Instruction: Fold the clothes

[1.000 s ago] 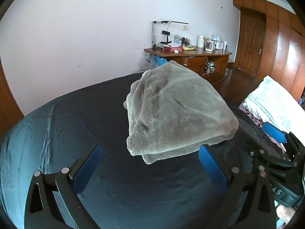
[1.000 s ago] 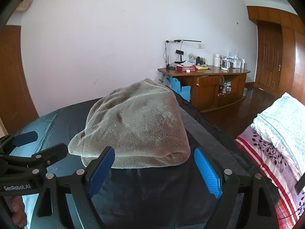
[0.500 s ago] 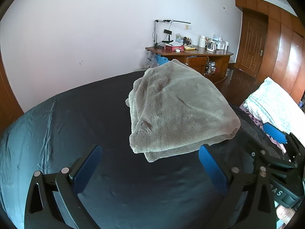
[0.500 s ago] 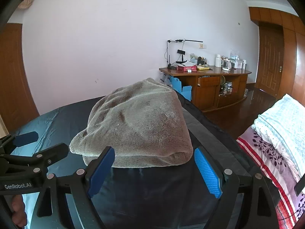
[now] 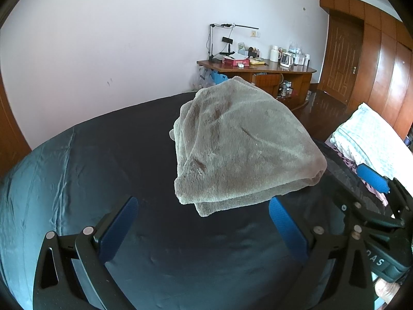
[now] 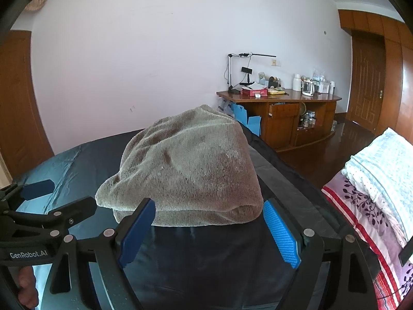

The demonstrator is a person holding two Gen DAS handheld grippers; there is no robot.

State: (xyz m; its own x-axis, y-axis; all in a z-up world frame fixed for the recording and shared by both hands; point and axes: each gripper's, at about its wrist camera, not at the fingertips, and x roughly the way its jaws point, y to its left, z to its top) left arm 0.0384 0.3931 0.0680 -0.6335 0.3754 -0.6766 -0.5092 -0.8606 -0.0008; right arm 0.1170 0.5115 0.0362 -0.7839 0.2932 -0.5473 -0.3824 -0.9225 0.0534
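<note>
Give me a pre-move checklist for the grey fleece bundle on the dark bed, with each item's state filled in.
1. Left claw open, nothing between its blue pads: ok.
2. Right claw open, nothing held: ok.
3. Grey plush fleece garment lying folded in layers on the dark blue bedsheet: ok.
4. Bundle clear of both claws, no pad touching it: ok.
5. Folded edges lined up: not ok, a lower layer sticks out at the near corner in the left wrist view.
6. Far side of the bundle tidy: cannot tell, it is hidden.
</note>
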